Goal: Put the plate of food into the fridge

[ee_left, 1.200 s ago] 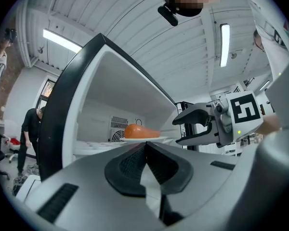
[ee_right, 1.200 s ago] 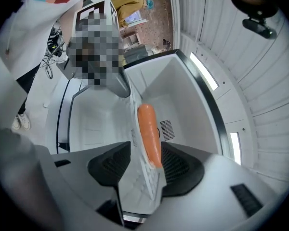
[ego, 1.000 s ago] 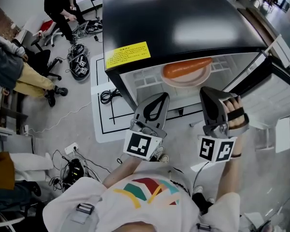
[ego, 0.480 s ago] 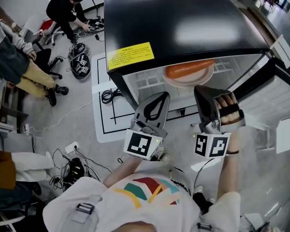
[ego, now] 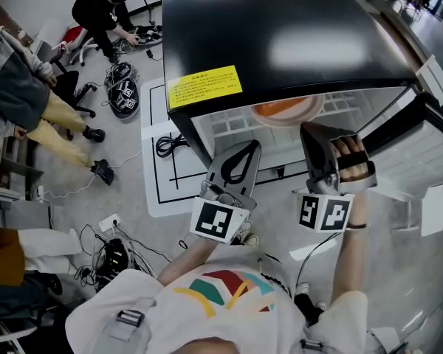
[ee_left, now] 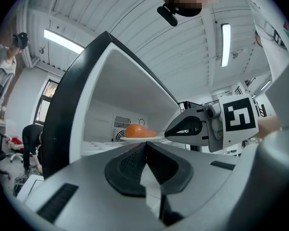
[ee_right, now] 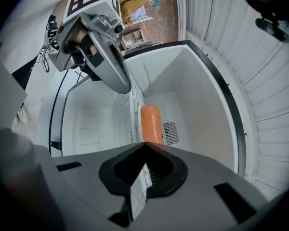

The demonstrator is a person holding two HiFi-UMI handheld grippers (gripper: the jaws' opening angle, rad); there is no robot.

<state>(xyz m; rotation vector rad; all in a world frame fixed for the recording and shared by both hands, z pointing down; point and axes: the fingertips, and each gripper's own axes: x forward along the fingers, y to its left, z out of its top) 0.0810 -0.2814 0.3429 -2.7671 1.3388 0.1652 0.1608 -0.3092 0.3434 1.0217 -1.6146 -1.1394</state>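
Note:
A pale plate (ego: 283, 112) with a long orange piece of food (ego: 277, 108) sits half hidden under the fridge's black top (ego: 280, 35), over the white shelf (ego: 229, 124). My right gripper (ego: 311, 130) is shut, its tips at the plate's near rim. In the left gripper view the right gripper (ee_left: 167, 132) meets the plate (ee_left: 135, 138) at its right edge. The right gripper view has the food (ee_right: 151, 121) just past the closed right gripper (ee_right: 145, 144). My left gripper (ego: 241, 147) hangs shut and empty in front of the fridge opening, to the left of the plate.
The fridge door (ego: 428, 146) stands open at the right. A yellow label (ego: 204, 85) marks the fridge's front edge. Cables and a power strip (ego: 111, 257) lie on the floor at the left. People and office chairs (ego: 66, 94) are further left.
The right gripper and the plate have moved deeper under the fridge's top, so less of the food shows. The left gripper has stayed put. A seated person at the left shifted a leg.

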